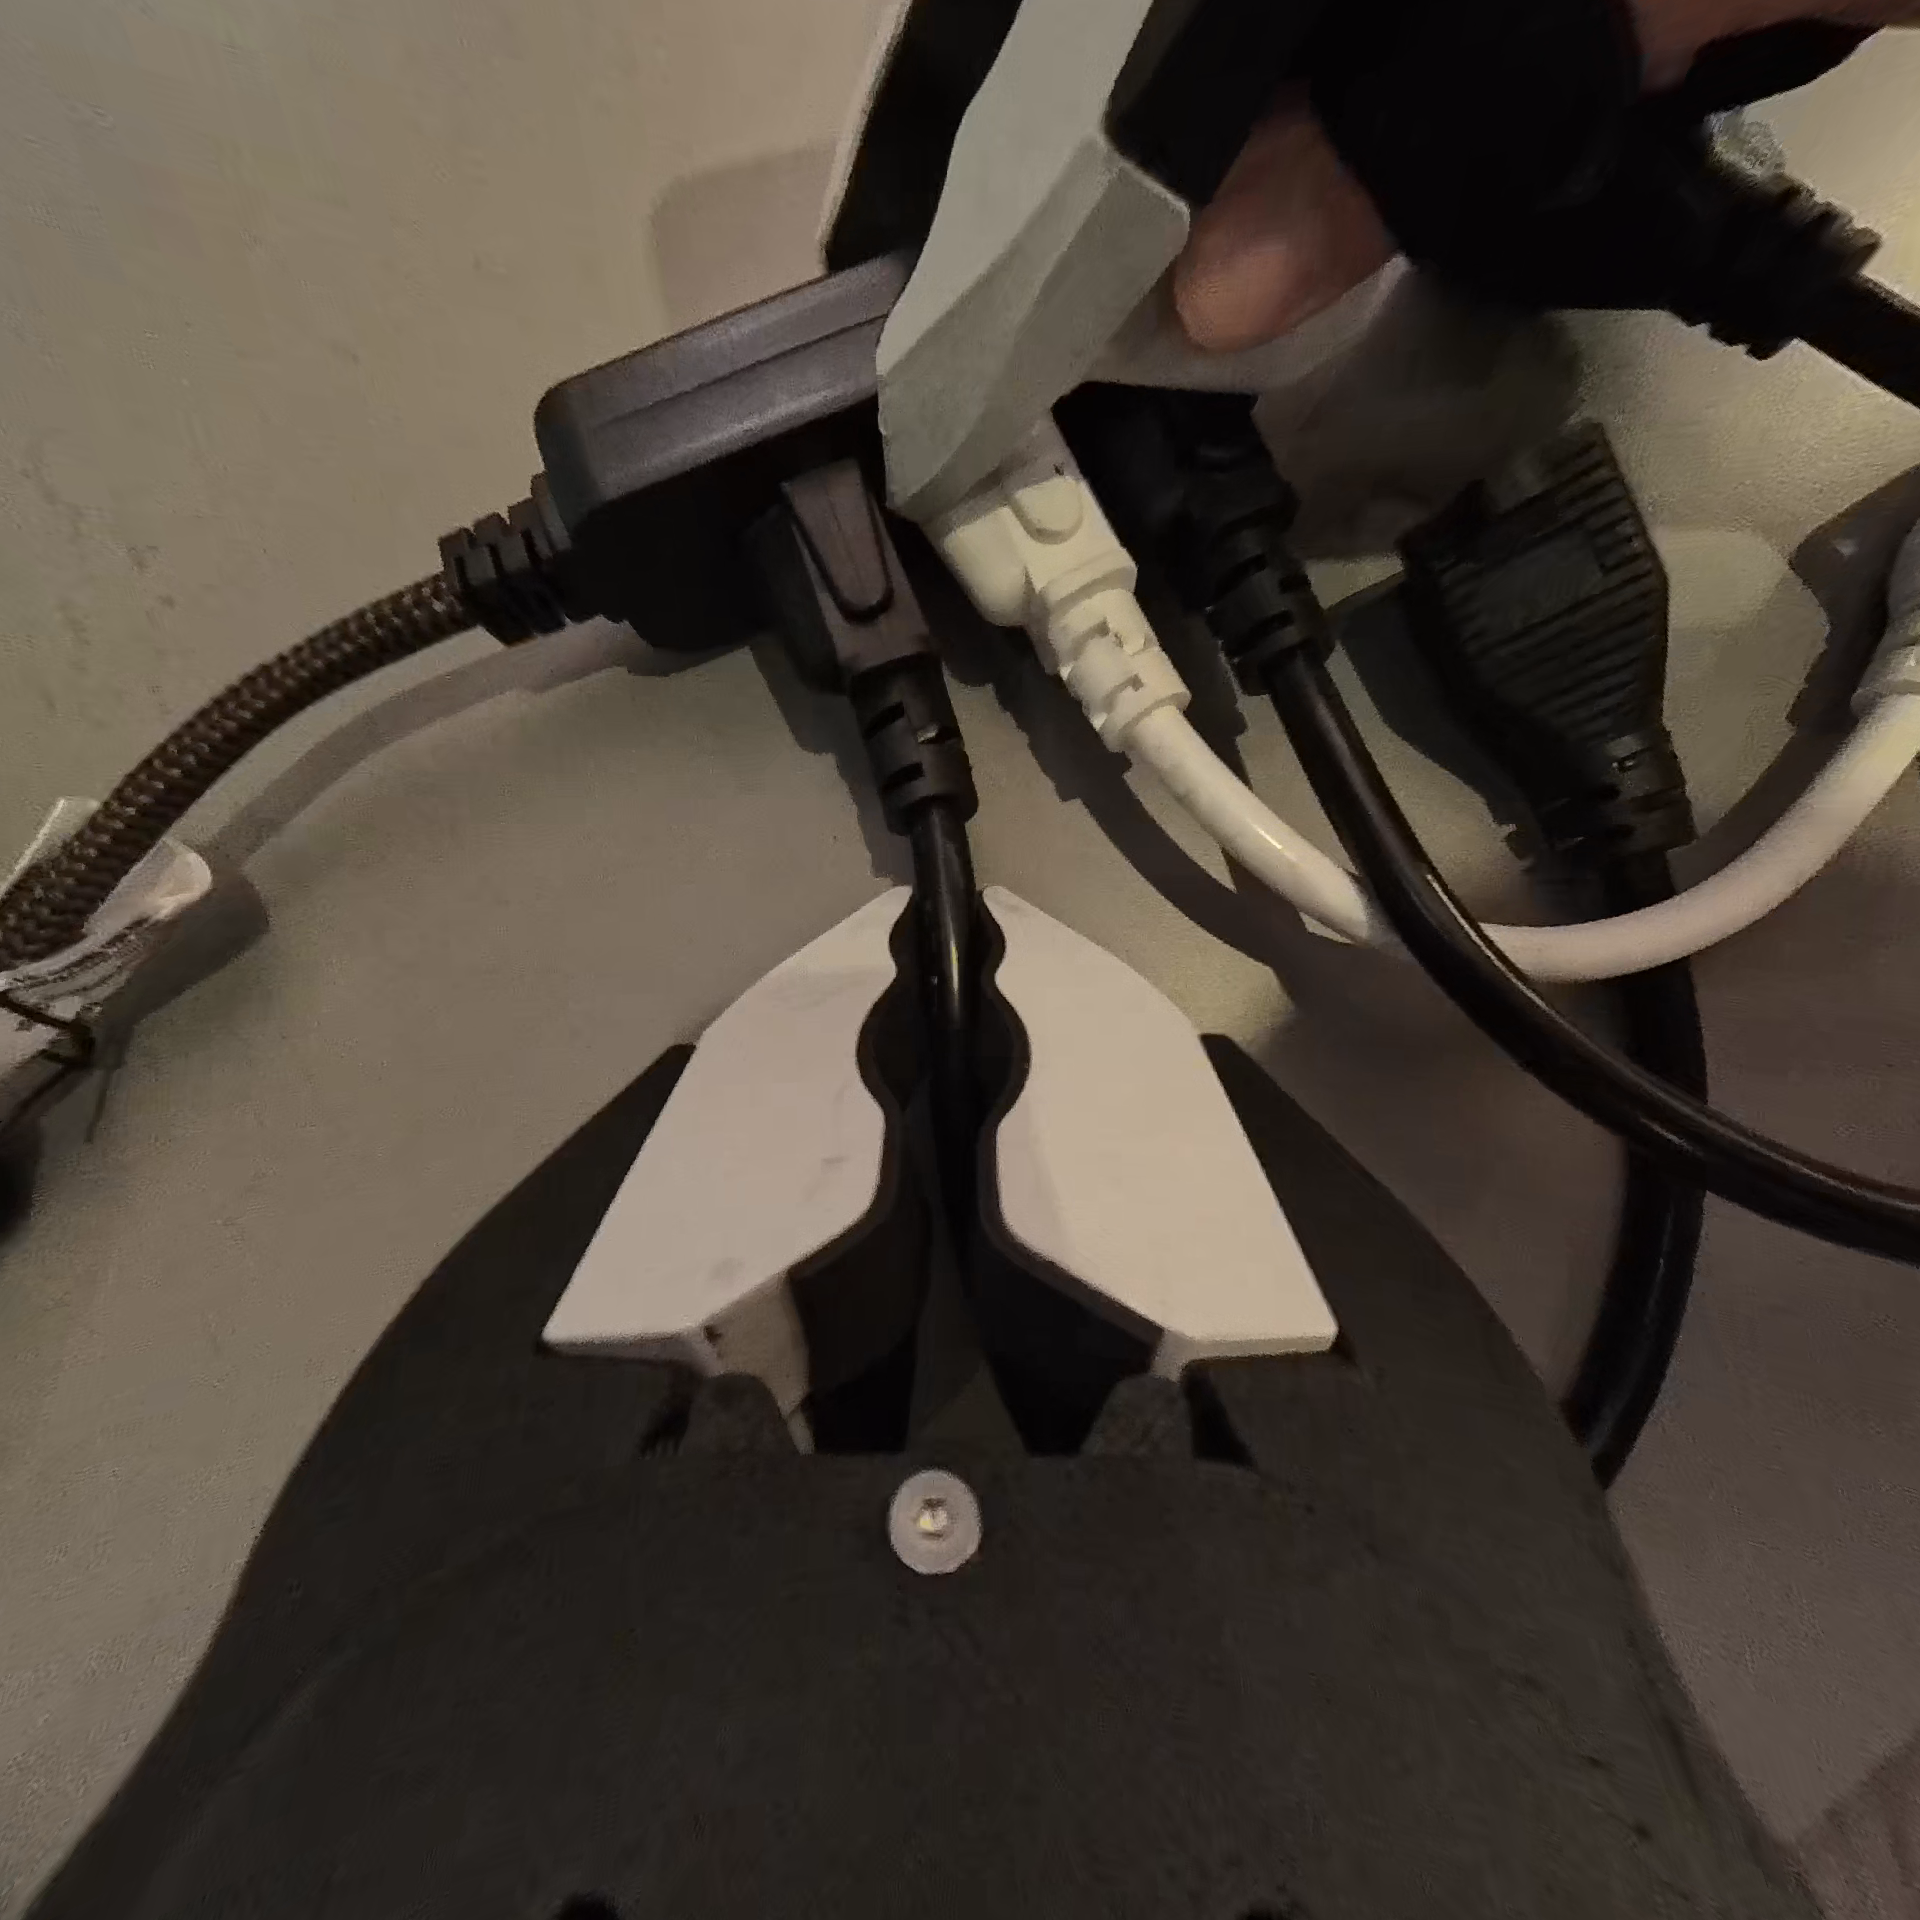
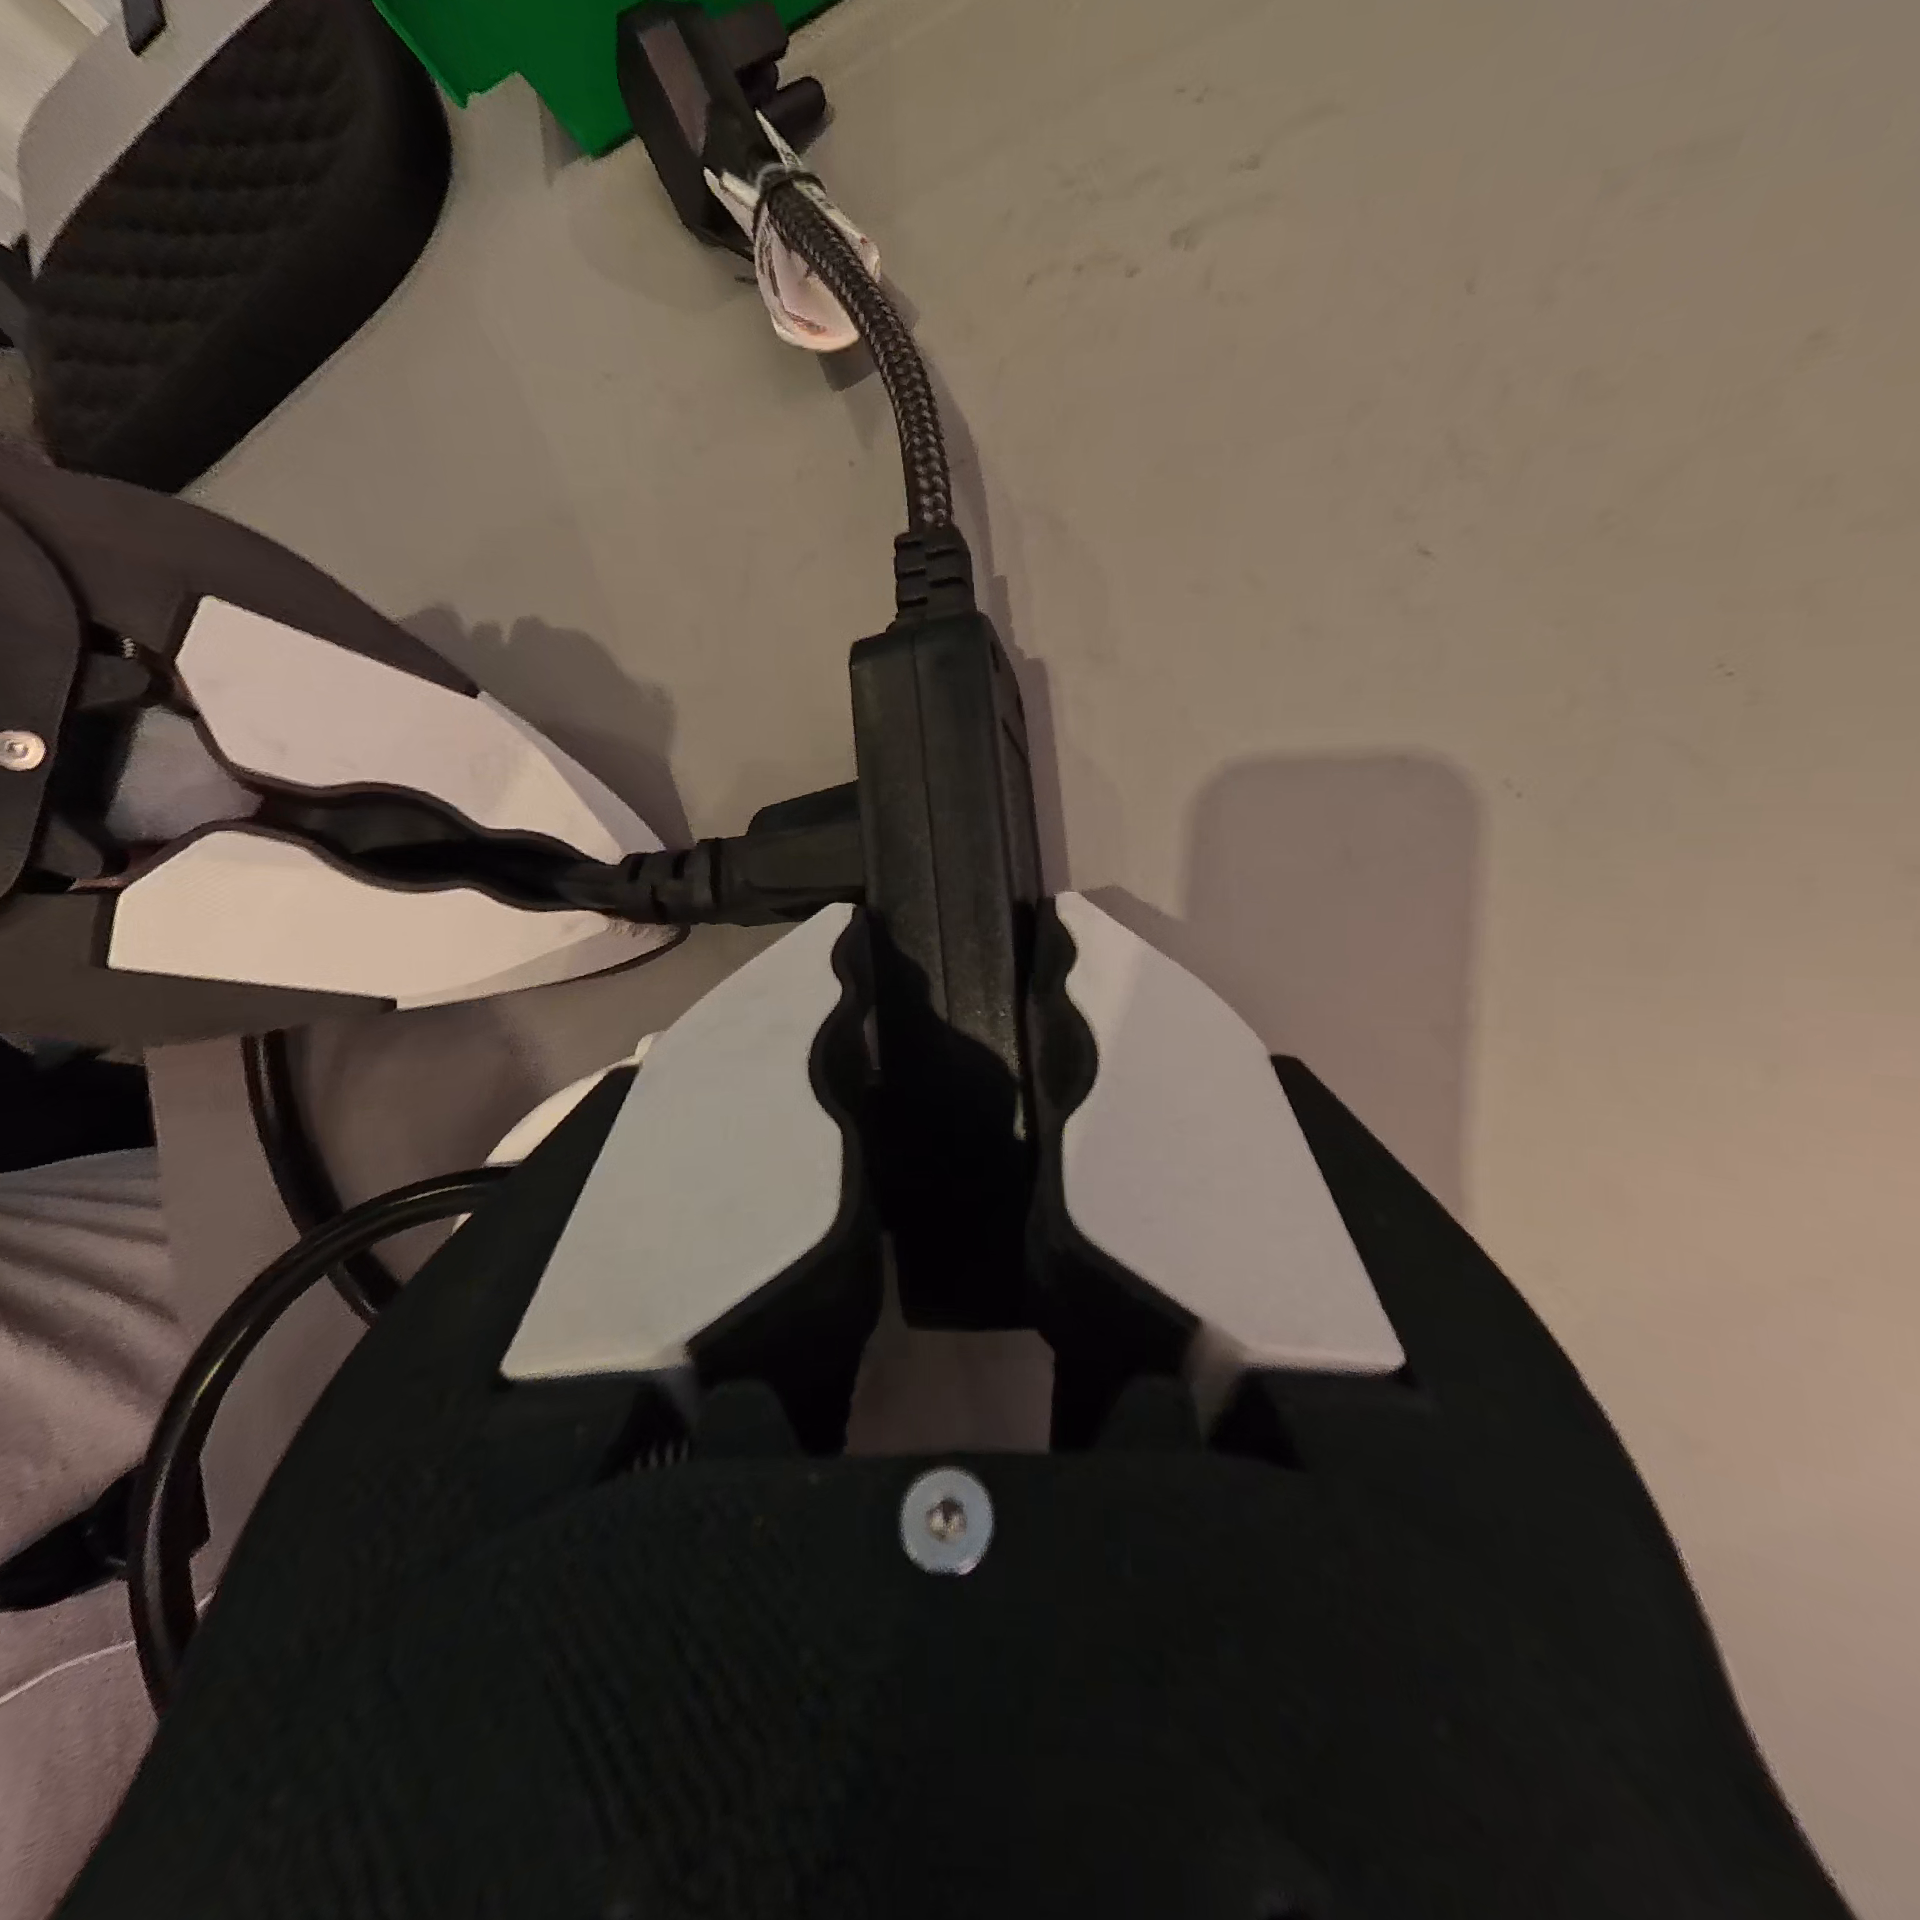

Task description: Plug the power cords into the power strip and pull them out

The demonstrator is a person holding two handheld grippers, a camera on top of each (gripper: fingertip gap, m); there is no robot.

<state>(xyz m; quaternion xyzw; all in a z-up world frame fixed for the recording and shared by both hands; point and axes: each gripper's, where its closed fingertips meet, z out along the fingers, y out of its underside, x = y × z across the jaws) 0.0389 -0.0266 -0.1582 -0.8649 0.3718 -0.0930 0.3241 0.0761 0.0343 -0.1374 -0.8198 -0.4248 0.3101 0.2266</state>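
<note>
- Left gripper point(image 1: 943, 914), white-fingered, pinched tight on a thin black power cord point(image 1: 951, 997) just behind its plug point(image 1: 836, 566)
- Plug seated in the dark rectangular power strip point(image 2: 951, 821), itself clamped by the right gripper point(image 2: 951, 940) above the pale tabletop point(image 2: 1455, 416)
- Pulling cleanly likely means drawing straight along the plug's axis while the strip is braced
- Braided lead point(image 2: 914, 416) trails beyond, other plugs hang near

Close wrist cams, shared strip point(image 1: 717, 416)
</note>
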